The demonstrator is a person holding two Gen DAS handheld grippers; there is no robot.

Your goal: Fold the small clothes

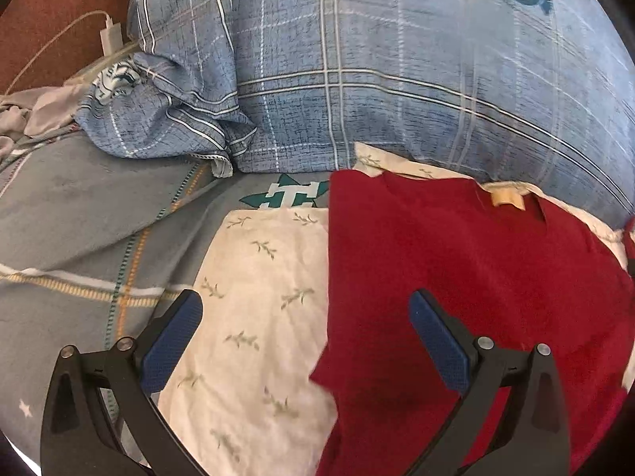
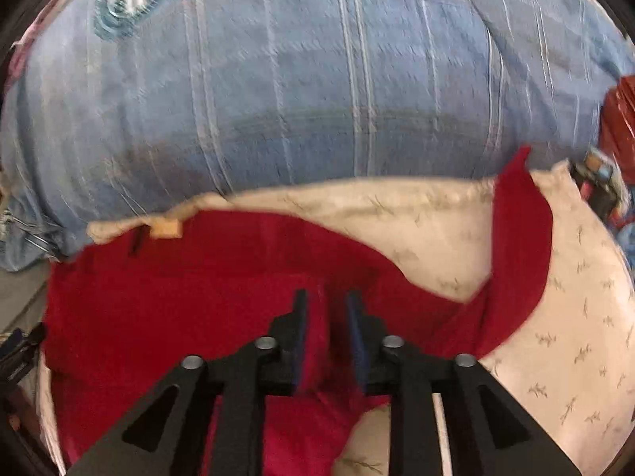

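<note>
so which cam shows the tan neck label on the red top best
The left wrist view: the tan label is sharp on the red top. The right wrist view shows the label too, but blurred by motion and near the left edge.

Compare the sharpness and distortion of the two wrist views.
Left wrist view: mostly sharp, the blue plaid pillow and red garment crisp, fisheye bending the edges. Right wrist view: motion-smeared, pillow stripes streaked, red garment's edges soft, same fisheye curve.

A bed fills both views: a grey checked sheet [image 1: 79, 214] beneath a bulky blue plaid duvet [image 1: 397, 79]. A white charger and cable [image 1: 109, 35] rest on a red-brown surface [image 1: 59, 8] beyond it
</note>
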